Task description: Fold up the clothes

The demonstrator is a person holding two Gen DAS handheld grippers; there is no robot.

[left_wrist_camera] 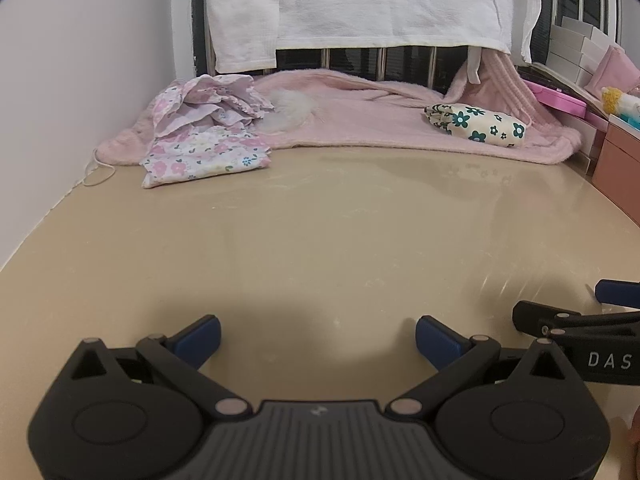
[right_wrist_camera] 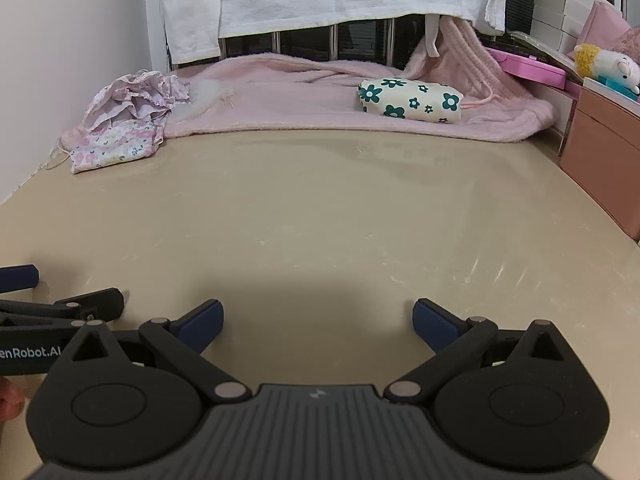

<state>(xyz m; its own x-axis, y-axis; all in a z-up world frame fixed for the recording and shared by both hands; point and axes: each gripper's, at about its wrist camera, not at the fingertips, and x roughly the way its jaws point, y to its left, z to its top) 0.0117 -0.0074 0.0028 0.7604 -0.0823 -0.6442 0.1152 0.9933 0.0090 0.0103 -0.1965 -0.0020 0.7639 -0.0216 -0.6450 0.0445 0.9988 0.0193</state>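
Note:
A pile of pink floral clothes lies at the far left of the beige table; its lower piece is folded and the upper one is crumpled. It also shows in the right wrist view. A folded cream garment with teal flowers lies on a pink fleece at the far right, also in the right wrist view. My left gripper is open and empty over the near table. My right gripper is open and empty beside it.
A white towel hangs over a dark railing at the back. A white wall bounds the left. A pink-brown drawer box, white boxes, a pink case and a plush toy stand at the right.

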